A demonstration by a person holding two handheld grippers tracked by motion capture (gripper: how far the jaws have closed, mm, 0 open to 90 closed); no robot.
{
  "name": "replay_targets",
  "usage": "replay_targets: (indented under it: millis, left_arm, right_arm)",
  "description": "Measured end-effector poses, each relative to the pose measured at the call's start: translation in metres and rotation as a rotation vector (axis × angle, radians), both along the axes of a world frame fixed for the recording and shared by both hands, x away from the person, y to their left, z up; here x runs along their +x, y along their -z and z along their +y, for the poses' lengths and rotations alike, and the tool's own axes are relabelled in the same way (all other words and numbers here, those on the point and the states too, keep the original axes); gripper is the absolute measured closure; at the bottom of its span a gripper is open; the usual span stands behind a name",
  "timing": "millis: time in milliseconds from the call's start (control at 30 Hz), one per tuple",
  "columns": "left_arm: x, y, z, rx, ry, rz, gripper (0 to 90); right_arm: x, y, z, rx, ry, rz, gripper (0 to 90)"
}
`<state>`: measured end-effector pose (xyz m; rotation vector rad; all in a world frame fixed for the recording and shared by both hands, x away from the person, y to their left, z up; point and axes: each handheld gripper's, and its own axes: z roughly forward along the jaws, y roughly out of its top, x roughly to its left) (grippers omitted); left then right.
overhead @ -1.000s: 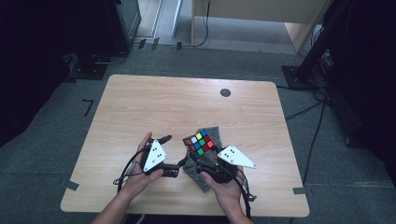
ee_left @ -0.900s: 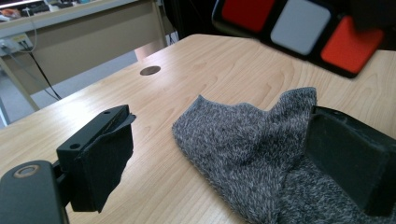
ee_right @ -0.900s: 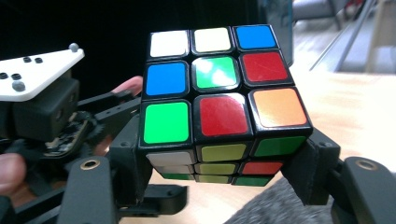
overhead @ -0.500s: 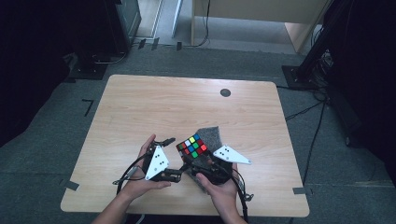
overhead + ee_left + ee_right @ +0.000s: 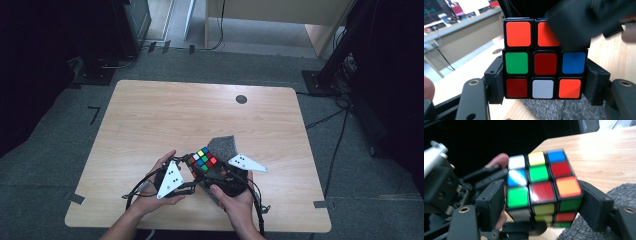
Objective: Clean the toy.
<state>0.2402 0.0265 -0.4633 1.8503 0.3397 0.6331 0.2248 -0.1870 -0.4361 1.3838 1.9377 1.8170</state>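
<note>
I am holding the cube (image 5: 202, 159) raised above the near middle of the table (image 5: 150, 120), over the grey cloth (image 5: 223, 146). The left gripper (image 5: 544, 87) has just been closing; its fingers (image 5: 496, 85) are now clenching the cube's bottom row. The right gripper (image 5: 542, 203) has just been opening, yet its fingers (image 5: 492, 202) are still bracketing the cube. For a clean layer turn, I am keeping both wrists level and opposed, left hand (image 5: 150, 192) beside right hand (image 5: 235, 200).

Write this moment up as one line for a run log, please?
left gripper: just closed on puzzle cube | right gripper: jaws eased wider, pads on cube sides | cube above grey pad
</note>
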Motion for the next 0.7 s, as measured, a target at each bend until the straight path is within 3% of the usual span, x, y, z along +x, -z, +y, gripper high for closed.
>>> replay_targets:
  millis: [133, 200, 300, 433, 500, 600, 700]
  left_arm:
    - [0.004, -0.004, 0.007, -0.031, 0.003, 0.055, 33.8]
    - [0.008, -0.007, 0.014, -0.047, 0.002, 0.079, 33.7]
    - [0.01, -0.008, 0.02, -0.037, 0.009, 0.101, 33.7]
    - [0.009, -0.01, 0.019, -0.044, 0.038, 0.115, 33.8]
    - [0.007, -0.01, 0.018, -0.044, 0.046, 0.113, 33.7]
    - [0.008, -0.011, 0.02, -0.05, 0.046, 0.119, 33.7]
    - [0.01, -0.012, 0.023, -0.07, 0.05, 0.134, 33.7]
  right_arm:
    - [-0.001, -0.009, -0.011, 0.027, 0.027, -0.056, 20.4]
    - [-0.002, -0.014, -0.021, 0.043, 0.088, -0.104, 20.9]
    - [-0.001, -0.016, -0.033, 0.012, 0.139, -0.141, 22.9]
    - [0.001, -0.011, -0.028, 0.016, 0.04, -0.143, 40.8]
    - [-0.001, -0.008, -0.025, -0.001, 0.056, -0.159, 50.2]
    - [0.001, -0.001, -0.029, -0.017, 0.113, -0.131, 61.8]
    - [0.005, 0.005, -0.032, -0.04, 0.119, -0.108, 70.2]
